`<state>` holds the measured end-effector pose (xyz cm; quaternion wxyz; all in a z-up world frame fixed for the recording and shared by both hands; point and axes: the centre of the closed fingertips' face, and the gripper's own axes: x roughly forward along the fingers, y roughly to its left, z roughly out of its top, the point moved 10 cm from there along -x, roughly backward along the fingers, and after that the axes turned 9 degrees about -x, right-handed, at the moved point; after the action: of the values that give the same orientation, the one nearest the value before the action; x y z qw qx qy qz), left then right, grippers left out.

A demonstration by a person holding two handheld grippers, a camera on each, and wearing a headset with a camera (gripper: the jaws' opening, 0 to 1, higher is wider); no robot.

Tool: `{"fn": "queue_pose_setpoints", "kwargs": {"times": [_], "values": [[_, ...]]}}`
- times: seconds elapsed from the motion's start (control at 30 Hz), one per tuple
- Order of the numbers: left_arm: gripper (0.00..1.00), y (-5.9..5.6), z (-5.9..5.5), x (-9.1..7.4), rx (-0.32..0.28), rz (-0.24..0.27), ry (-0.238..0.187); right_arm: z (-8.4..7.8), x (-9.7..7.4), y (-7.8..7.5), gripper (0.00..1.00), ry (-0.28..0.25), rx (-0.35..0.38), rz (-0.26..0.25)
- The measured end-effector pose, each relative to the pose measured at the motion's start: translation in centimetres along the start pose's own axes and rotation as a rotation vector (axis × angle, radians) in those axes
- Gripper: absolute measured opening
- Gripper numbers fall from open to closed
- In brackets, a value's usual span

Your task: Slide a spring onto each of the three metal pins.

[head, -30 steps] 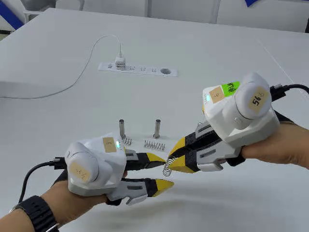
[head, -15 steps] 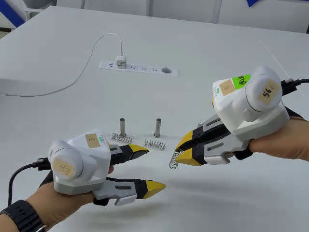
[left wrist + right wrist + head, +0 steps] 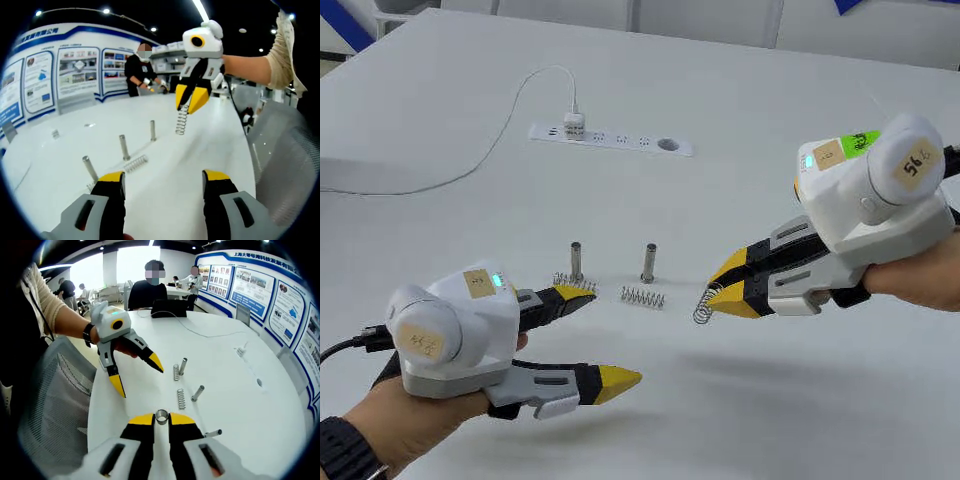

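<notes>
Two metal pins (image 3: 576, 260) (image 3: 648, 262) stand upright mid-table; the left gripper view has three in a row (image 3: 90, 167) (image 3: 123, 146) (image 3: 153, 130). My right gripper (image 3: 720, 295) is shut on a spring (image 3: 705, 305), which hangs from its yellow tips above the table, right of the pins; the coil's end sits between the tips (image 3: 161, 416). A second spring (image 3: 642, 296) lies flat between the pins, and a third (image 3: 573, 283) rests by the left pin. My left gripper (image 3: 605, 338) is open and holds nothing, low at the front left.
A white power strip (image 3: 610, 140) with a plugged charger and a cable (image 3: 500, 125) lies at the back of the white table (image 3: 770, 400). A grey mesh chair (image 3: 65, 390) stands beside the table. People (image 3: 157, 290) sit at a far table.
The two grippers have drawn apart: the left one moved back left and away from the spring, the right one moved right and slightly up with the spring in it.
</notes>
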<state>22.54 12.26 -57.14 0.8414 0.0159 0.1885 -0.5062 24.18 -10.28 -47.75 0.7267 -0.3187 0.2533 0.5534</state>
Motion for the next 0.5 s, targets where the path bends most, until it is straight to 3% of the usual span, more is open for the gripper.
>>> {"fn": "queue_pose_setpoints", "kwargs": {"times": [0.5], "values": [[0.68, 1.5, -0.6, -2.0, -0.034, 0.077, -0.014, -0.9, -2.2, -2.3, 0.11, 0.013, 0.038, -0.076]]}}
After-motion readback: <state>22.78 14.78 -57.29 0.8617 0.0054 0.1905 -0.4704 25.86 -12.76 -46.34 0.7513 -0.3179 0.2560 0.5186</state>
